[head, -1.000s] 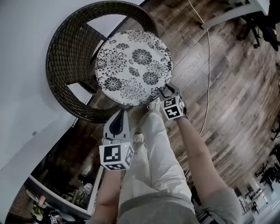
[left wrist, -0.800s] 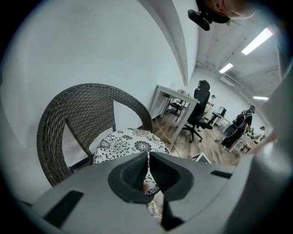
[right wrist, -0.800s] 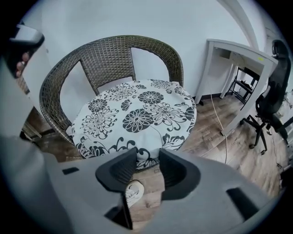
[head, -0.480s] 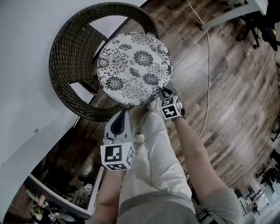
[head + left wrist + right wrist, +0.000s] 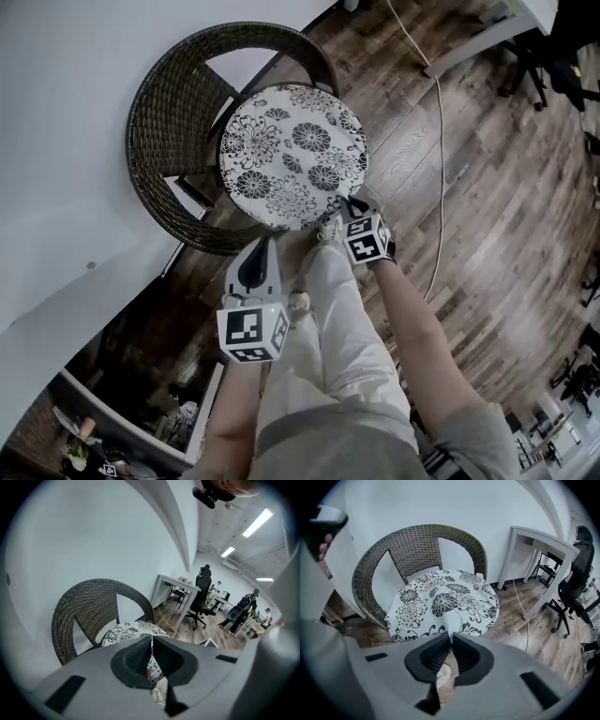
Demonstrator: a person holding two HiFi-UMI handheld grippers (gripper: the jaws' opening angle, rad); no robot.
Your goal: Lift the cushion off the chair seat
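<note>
Cushion [image 5: 292, 155], one, over one chair [image 5: 155, 141], pinched by left claw [image 5: 266, 241] and just-closing right claw [image 5: 350, 201].

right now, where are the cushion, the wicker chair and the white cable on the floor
cushion [image 5: 292, 155], head view, middle of its flowered top
wicker chair [image 5: 150, 112], head view, woven backrest
white cable [image 5: 442, 159], head view, a stretch lying on the wood floor

Showed dark wood-plank floor [image 5: 506, 216] crossed by a pale cable [image 5: 441, 141], a plain white wall [image 5: 66, 141], a white desk [image 5: 534, 538], a black office chair [image 5: 202, 595] and lit ceiling strip lights [image 5: 257, 522].
</note>
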